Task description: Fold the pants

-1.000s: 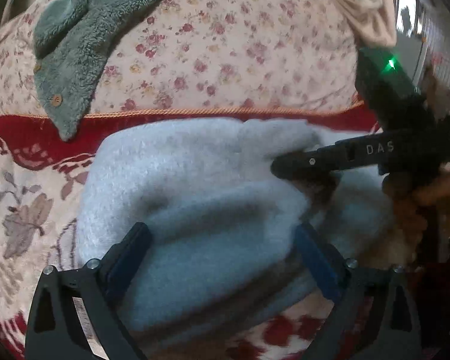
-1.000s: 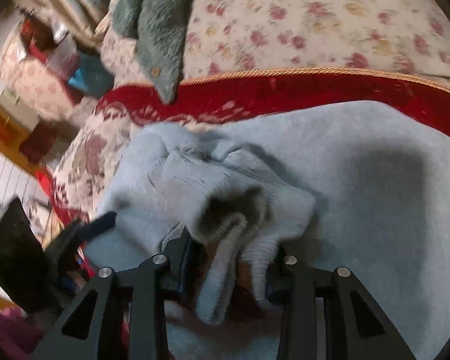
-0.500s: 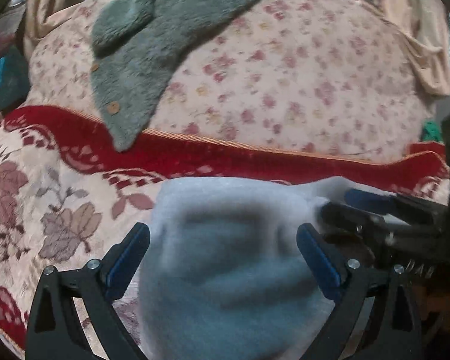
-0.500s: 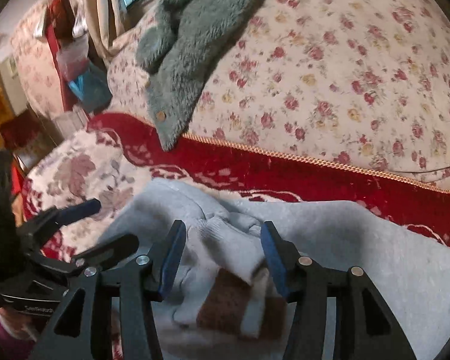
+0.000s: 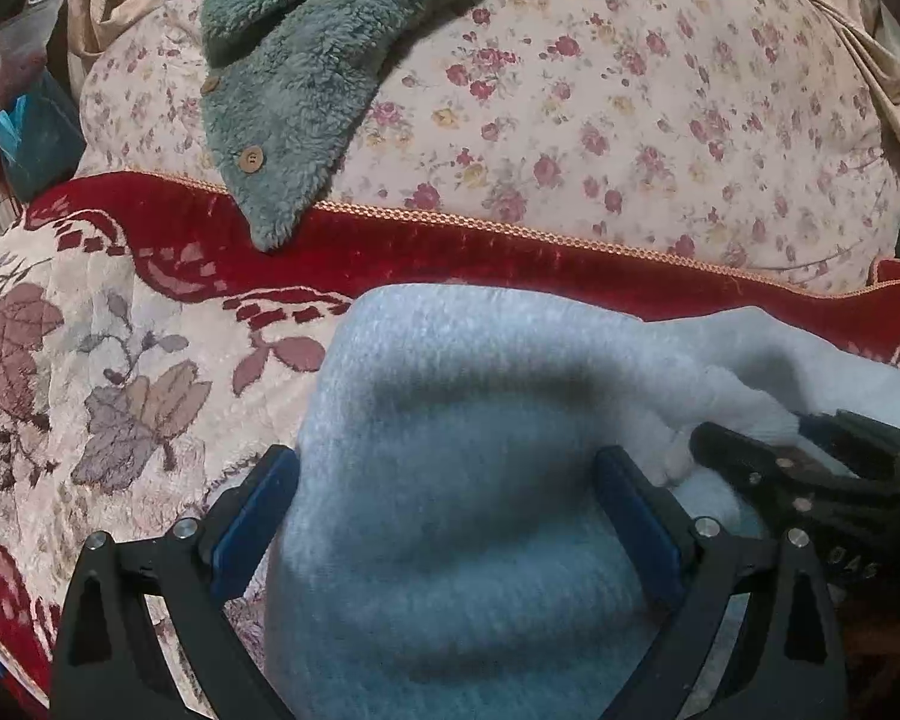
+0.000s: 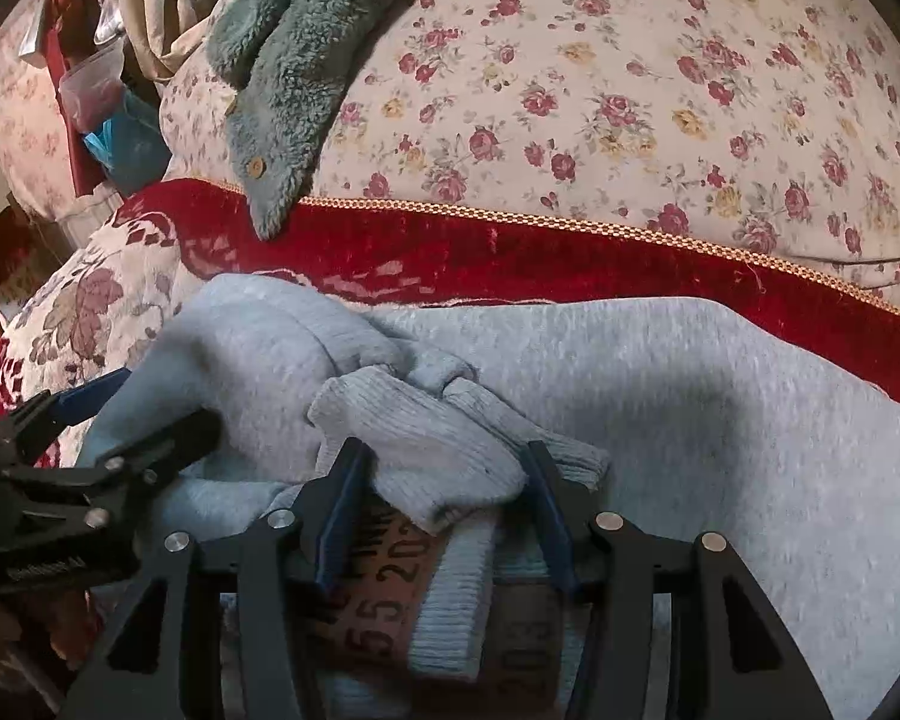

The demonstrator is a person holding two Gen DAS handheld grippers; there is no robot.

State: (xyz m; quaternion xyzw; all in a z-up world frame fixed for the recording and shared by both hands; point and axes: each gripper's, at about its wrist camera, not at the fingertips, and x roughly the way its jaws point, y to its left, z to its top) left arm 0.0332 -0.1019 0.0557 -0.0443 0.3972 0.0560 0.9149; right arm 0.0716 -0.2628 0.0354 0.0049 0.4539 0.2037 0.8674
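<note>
Light grey fleece pants (image 5: pixel 462 420) lie bunched on a red and cream patterned bedcover (image 5: pixel 120 360). My left gripper (image 5: pixel 447 498) is wide open, with a thick fold of the pants between its blue pads. My right gripper (image 6: pixel 444 486) is partly open around the ribbed grey cuffs (image 6: pixel 426 450) and does not clamp them. A brown label with printed numbers (image 6: pixel 384 588) shows under the cuffs. The right gripper also shows in the left wrist view (image 5: pixel 768 468) at the right. The left gripper shows in the right wrist view (image 6: pixel 96 426) at the left.
A large rose-print cushion (image 5: pixel 600 108) rises behind the pants, above a red velvet band (image 5: pixel 450 252) with gold trim. A teal fluffy garment with wooden buttons (image 5: pixel 294 96) hangs over it at the upper left. Clutter (image 6: pixel 102 96) stands at the far left.
Both grippers have drawn back and tilted up. The right gripper opened off the ribbed cuffs it had pinched. The pants now lie lower in both views, with the label exposed.
</note>
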